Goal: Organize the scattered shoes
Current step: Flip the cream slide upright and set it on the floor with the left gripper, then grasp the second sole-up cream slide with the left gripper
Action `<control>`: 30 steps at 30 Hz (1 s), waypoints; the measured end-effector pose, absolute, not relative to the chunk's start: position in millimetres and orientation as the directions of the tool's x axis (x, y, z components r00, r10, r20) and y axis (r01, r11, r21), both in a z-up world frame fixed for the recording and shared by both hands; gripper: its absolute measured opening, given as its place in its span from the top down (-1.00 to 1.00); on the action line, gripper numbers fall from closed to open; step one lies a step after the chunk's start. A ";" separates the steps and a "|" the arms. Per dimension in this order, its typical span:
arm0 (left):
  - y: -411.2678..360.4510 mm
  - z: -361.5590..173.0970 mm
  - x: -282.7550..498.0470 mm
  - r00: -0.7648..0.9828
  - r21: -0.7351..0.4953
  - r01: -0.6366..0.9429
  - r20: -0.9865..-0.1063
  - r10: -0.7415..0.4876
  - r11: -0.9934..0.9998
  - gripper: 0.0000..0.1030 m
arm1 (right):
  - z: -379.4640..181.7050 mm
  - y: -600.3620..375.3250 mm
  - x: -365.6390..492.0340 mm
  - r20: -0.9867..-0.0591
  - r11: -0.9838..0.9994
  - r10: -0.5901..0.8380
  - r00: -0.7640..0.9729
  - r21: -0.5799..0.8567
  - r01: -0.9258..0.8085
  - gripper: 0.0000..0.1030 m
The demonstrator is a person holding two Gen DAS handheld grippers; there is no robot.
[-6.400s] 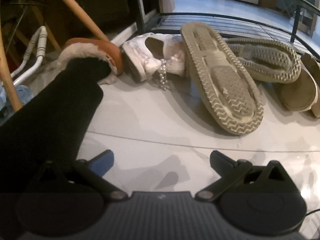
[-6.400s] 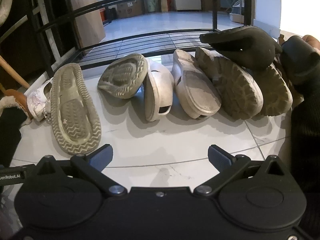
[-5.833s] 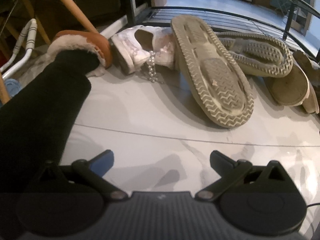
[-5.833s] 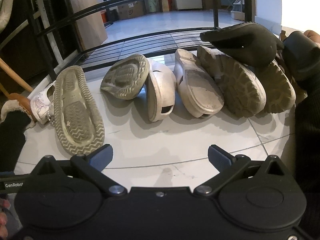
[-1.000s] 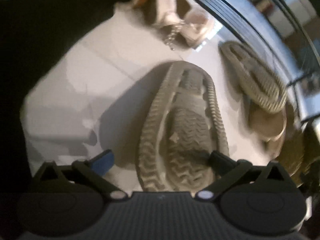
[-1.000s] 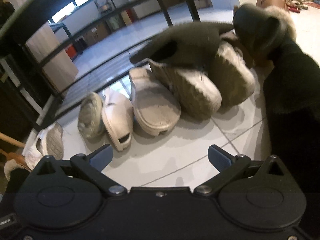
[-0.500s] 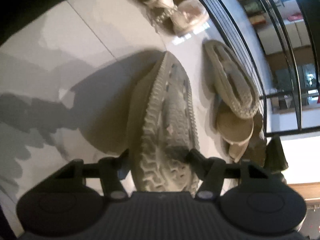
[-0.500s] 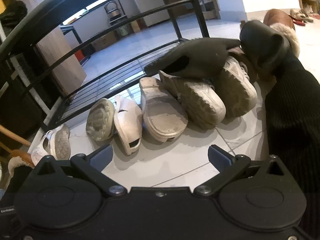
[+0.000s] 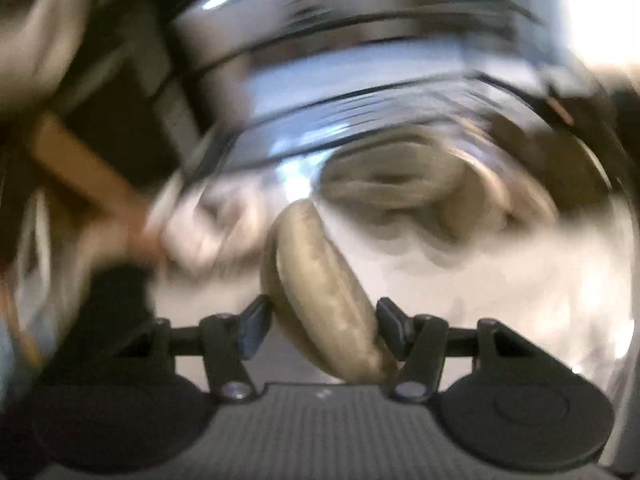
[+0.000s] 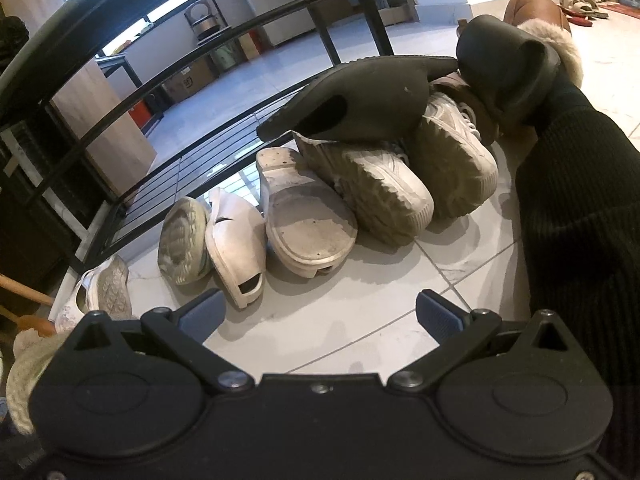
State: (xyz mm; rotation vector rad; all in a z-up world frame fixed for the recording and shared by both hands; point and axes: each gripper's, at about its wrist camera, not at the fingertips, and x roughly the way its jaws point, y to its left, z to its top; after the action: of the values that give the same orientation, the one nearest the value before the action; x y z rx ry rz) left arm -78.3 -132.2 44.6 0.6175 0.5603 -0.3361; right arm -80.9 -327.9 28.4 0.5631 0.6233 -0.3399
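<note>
A beige sandal [image 9: 320, 292] is pinched between gripper fingers, sole showing, tilted. On the tile, soles up or on edge, lie a cream slide [image 10: 236, 240], white sneakers [image 10: 384, 196], topped by a black slide [image 10: 360, 100].

A black metal rack [image 10: 224, 56] with thin bars stands on the floor [image 10: 344, 320]. The floor is made of big white tiles with thin lines between them. A light wooden board [image 10: 100, 120] stands behind the rack on the left. Far back there are cardboard boxes [image 10: 188, 80] and a white cupboard [image 10: 276, 16]. A wooden stick [image 10: 24, 286] pokes in at the left edge. A black ribbed sleeve [image 10: 576, 216] fills the right side. The left view is too blurry to tell much.
</note>
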 end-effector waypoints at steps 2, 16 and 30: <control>-145.0 39.9 -92.4 0.744 0.432 0.577 -0.627 -0.229 0.693 -0.20 | 26.7 -331.2 -81.6 -0.641 0.786 -0.140 0.754 0.391 0.479 -1.00; -26.0 69.2 -31.9 0.797 0.071 -0.001 -0.603 0.044 0.997 -0.99 | 14.9 -275.2 -65.6 -0.659 0.917 -0.040 0.751 0.274 0.290 -1.00; 44.6 42.0 -15.5 0.716 -0.003 -0.153 -0.690 0.109 0.988 -0.99 | -17.3 -150.9 -25.5 -0.703 0.997 0.024 0.710 -0.040 -0.073 -1.00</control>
State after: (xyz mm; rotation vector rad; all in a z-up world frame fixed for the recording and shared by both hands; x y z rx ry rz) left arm -15.5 44.6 42.0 -0.0609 0.7593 0.1453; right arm -25.5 -150.9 -17.3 -0.0660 0.7791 0.0535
